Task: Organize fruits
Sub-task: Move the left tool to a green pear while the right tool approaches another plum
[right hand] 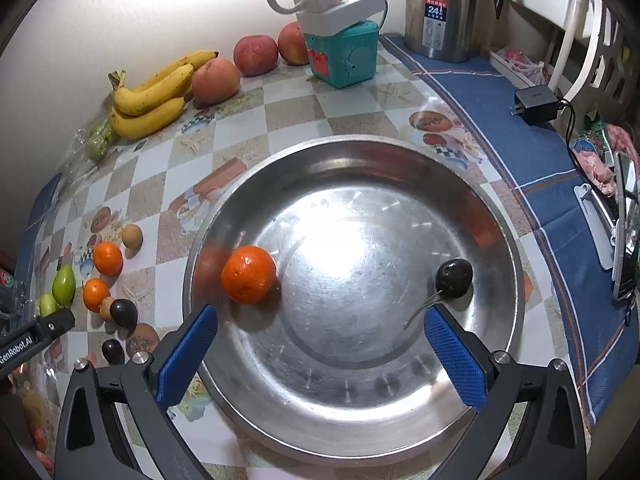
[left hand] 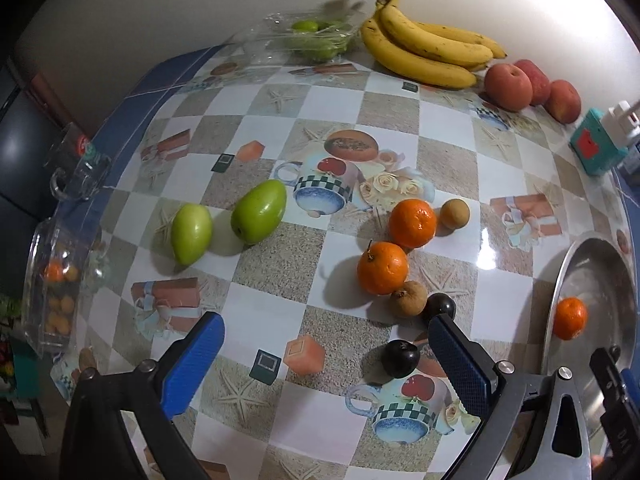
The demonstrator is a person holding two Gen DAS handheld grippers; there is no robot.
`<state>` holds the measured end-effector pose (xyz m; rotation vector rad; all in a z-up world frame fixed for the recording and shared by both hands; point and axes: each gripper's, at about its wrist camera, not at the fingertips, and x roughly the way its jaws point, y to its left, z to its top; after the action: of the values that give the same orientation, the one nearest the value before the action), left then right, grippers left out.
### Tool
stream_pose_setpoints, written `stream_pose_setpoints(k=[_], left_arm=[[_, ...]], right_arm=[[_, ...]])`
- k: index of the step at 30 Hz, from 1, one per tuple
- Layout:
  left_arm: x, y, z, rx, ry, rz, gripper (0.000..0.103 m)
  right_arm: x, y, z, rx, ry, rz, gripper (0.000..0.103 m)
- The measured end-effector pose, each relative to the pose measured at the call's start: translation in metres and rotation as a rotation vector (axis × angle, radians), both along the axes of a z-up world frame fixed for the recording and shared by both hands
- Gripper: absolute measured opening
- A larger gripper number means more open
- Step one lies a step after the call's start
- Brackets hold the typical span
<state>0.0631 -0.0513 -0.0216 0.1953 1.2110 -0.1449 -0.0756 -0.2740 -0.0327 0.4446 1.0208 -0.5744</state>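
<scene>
A checkered, picture-printed tablecloth [right hand: 168, 184] is covering the table, with a blue border running along its far edge. A wide steel basin [right hand: 472, 368] is sitting under the right claw, filling most of that view; in the left wrist view only a slice of it is showing at 3 o'clock, cut off by the frame.

Inside the basin, a tangerine [right hand: 248, 274] is lying at 9 o'clock and a dark stemmed fruit [right hand: 454, 279] at 3 o'clock, well apart.

At the back wall, at 12 o'clock in the left view, a bunch of bananas [left hand: 424, 46] is resting beside three reddish apples [left hand: 508, 86]. A crumpled clear packet of green fruit [left hand: 308, 38] is lying left of the bananas — blurred, its contents hard to count.

Mid-table, two green fruits [left hand: 258, 212] are lying side by side, with two more tangerines [left hand: 412, 223] touching each other to their right. Two small brown fruits [left hand: 454, 213] and two dark ones [left hand: 400, 358] are sitting near them; one dark fruit is partly hidden behind a finger.

A clear box at the left view's 9 o'clock is holding orange pieces — too distorted to identify.

The left gripper [left hand: 326, 338] is hanging spread wide over bare cloth, holding nothing. The right gripper [right hand: 320, 332] is hanging spread wide over the basin, touching no fruit.
</scene>
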Motion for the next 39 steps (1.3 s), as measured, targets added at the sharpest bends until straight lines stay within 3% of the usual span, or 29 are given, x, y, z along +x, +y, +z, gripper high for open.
stream_pose_setpoints(k=[8,17,25,37,39], left_arm=[[0.003,0.002,0.006,0.034,-0.036,-0.128,0.103],[0.026,0.053,0.011,0.004,-0.036,-0.042,0.103],[0.042,0.087,-0.001,-0.041,0.020,0.029,0.103],[0.051,0.090,-0.015,-0.116,0.084,0.057,0.103],[0.051,0.085,-0.016,-0.134,0.090,0.047,0.103]], right_arm=[[0.009,0.011,0.002,0.049,-0.046,0.024,0.103],[0.033,0.052,0.010,0.070,-0.069,0.138,0.103],[0.061,0.099,-0.002,0.136,-0.052,0.253,0.103],[0.087,0.116,-0.012,0.066,-0.047,0.291,0.102],[0.090,0.114,-0.015,0.065,-0.043,0.295,0.094]])
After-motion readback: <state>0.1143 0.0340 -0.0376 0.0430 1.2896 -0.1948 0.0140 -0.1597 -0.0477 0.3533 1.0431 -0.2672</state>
